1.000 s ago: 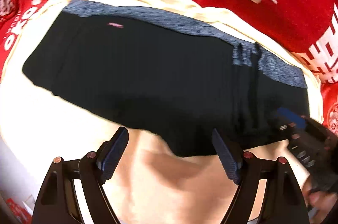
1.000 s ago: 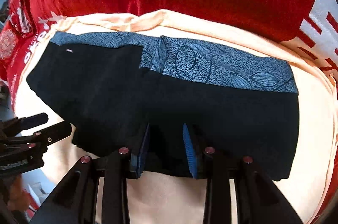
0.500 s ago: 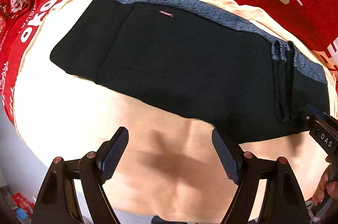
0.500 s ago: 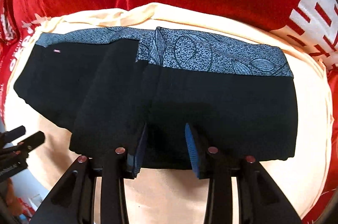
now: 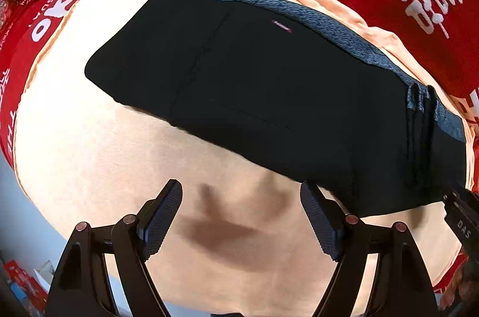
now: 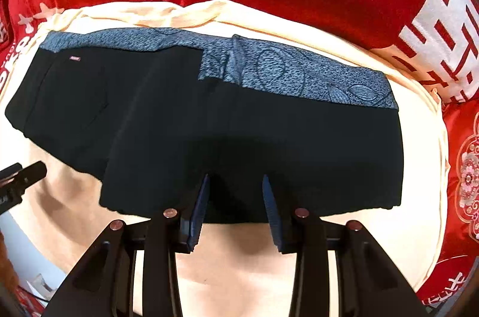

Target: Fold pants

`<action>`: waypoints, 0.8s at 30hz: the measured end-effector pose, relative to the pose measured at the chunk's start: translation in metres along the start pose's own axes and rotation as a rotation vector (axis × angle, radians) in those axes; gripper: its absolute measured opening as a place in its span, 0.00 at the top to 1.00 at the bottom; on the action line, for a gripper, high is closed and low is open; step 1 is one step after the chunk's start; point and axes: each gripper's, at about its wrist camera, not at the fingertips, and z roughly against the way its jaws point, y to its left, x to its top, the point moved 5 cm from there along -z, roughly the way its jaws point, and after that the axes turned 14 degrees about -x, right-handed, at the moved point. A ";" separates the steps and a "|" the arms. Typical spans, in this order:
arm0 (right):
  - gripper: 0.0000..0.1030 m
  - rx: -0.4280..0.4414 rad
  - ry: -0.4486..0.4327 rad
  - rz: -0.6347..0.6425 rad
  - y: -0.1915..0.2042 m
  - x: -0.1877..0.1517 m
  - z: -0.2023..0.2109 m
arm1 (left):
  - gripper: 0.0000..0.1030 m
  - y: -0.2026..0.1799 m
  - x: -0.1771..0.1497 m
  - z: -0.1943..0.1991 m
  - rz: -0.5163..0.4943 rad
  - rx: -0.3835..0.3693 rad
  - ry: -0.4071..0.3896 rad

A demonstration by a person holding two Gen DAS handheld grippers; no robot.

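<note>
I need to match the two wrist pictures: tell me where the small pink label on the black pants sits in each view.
Left wrist view: the pink label sits upper centre, on the black pants just below the blue-grey waistband.
Right wrist view: the pink label sits far left, just under the waistband's left end.
Shared landmark: the blue-grey waistband along the pants' far edge, against the cream cloth.

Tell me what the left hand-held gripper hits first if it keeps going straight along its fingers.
Probably the bare peach cloth: the left hand-held gripper stands open over it, just short of the black pants.
</note>
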 end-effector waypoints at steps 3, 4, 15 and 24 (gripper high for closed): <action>0.50 0.013 -0.001 0.024 0.011 -0.004 0.006 | 0.21 0.007 0.002 -0.001 0.015 -0.004 -0.001; 0.50 0.018 -0.005 0.036 0.016 -0.006 0.009 | 0.21 0.010 0.003 -0.001 0.019 -0.006 -0.001; 0.36 0.088 0.068 0.037 0.045 -0.007 -0.021 | 0.21 0.043 0.016 0.006 0.089 -0.043 -0.044; 0.26 0.108 0.052 0.055 0.049 -0.009 -0.025 | 0.21 0.069 0.030 0.007 0.208 -0.155 -0.091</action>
